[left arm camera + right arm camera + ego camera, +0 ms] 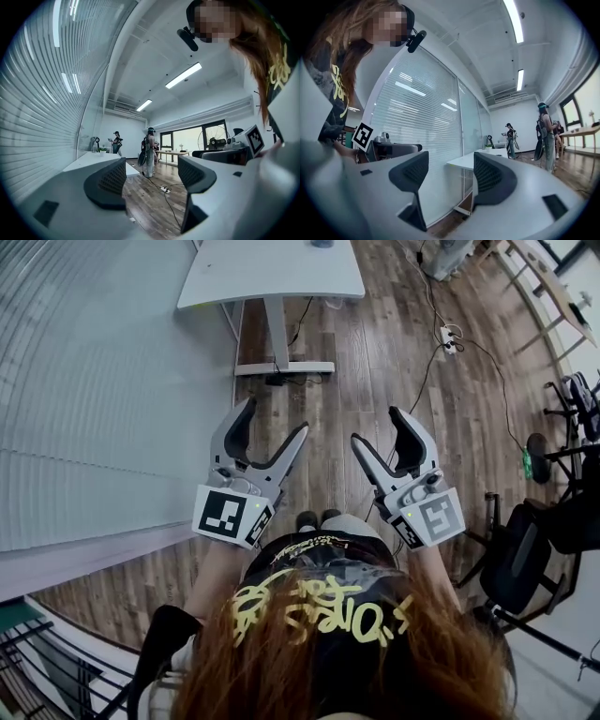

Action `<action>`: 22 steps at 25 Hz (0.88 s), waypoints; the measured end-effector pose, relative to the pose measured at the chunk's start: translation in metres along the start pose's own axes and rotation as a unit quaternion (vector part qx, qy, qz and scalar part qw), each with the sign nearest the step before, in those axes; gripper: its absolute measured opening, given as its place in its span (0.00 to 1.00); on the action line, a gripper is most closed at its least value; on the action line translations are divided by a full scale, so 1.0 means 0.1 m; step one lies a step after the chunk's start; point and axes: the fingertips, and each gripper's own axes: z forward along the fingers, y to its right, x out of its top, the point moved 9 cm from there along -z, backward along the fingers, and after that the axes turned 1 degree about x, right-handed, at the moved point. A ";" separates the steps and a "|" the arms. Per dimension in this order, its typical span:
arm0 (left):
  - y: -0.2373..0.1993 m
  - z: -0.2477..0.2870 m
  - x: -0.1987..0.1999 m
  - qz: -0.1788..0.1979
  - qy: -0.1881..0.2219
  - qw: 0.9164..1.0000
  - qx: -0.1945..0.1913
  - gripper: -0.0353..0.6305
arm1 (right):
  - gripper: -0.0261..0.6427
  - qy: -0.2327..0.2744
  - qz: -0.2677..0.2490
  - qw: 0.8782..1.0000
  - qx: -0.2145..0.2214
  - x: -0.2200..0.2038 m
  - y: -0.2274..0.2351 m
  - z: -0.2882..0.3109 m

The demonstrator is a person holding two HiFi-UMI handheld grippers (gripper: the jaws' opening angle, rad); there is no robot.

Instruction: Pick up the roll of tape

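I am holding my left gripper [277,415] and right gripper [375,424] level, jaws spread wide and gripping nothing, white table [272,277] ahead of them; roll of tape's place: cannot tell.

Pretty plain office room: wood floor [375,381], white table [272,277] next to a blinds-covered glass wall [94,381], power strip [450,337] lying on the floor, black chairs [520,559] at right, strip lights [183,75] overhead.
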 end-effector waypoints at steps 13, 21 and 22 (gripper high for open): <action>-0.35 0.28 -0.18 -0.004 -0.021 1.000 0.006 0.56 | 0.46 -0.016 -0.027 0.999 -0.008 -0.08 0.12 0.48; -0.59 0.78 -0.12 0.013 -0.021 0.999 0.028 0.56 | 0.46 -0.029 -0.035 0.999 -0.002 -0.12 0.57 0.96; -0.62 0.86 -0.13 0.014 -0.024 0.999 0.031 0.56 | 0.46 -0.035 -0.036 0.999 -0.003 -0.14 0.64 1.03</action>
